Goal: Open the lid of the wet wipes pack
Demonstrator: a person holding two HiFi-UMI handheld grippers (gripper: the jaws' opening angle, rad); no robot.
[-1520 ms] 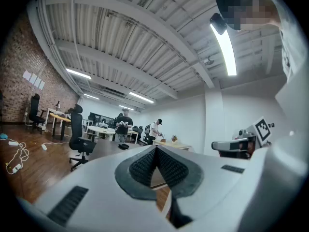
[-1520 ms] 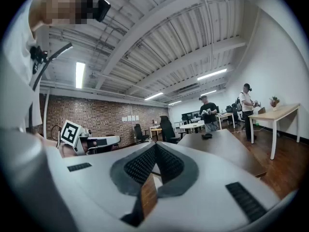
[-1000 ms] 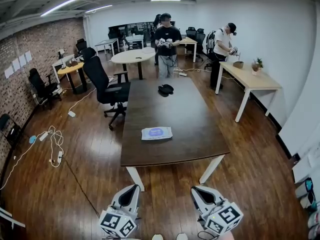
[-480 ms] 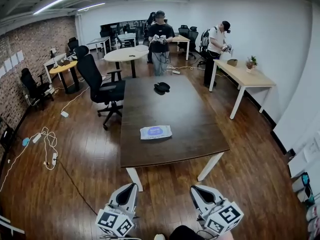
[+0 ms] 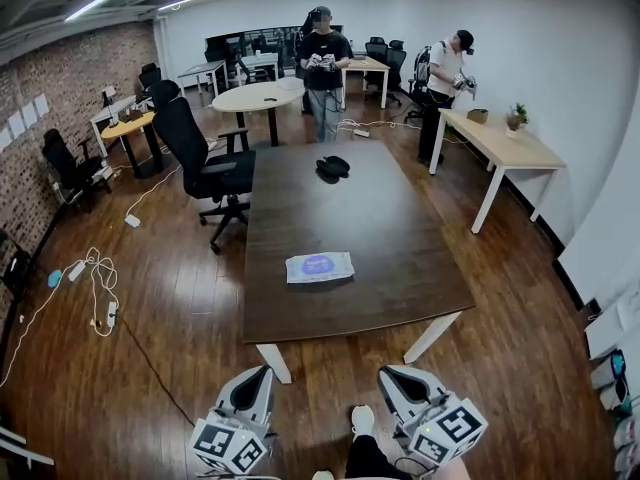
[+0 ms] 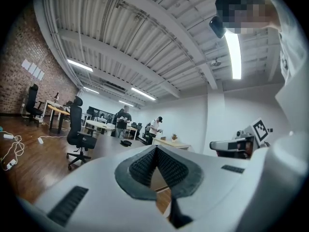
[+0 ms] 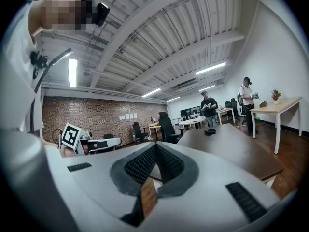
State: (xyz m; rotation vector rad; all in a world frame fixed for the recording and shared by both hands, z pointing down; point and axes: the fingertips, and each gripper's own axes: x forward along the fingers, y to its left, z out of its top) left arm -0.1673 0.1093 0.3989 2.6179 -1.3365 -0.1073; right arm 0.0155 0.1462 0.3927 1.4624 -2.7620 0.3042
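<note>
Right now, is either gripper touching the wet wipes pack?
Apart. The head view shows the wet wipes pack lying on the table, while the left gripper and right gripper hang short of the table's near edge.

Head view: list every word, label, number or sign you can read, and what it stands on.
None can be read.
Wet wipes pack: blue print, too small to read.
Papers on the brick wall: too small.
Left tool, right tool: square marker patterns, no letters.
</note>
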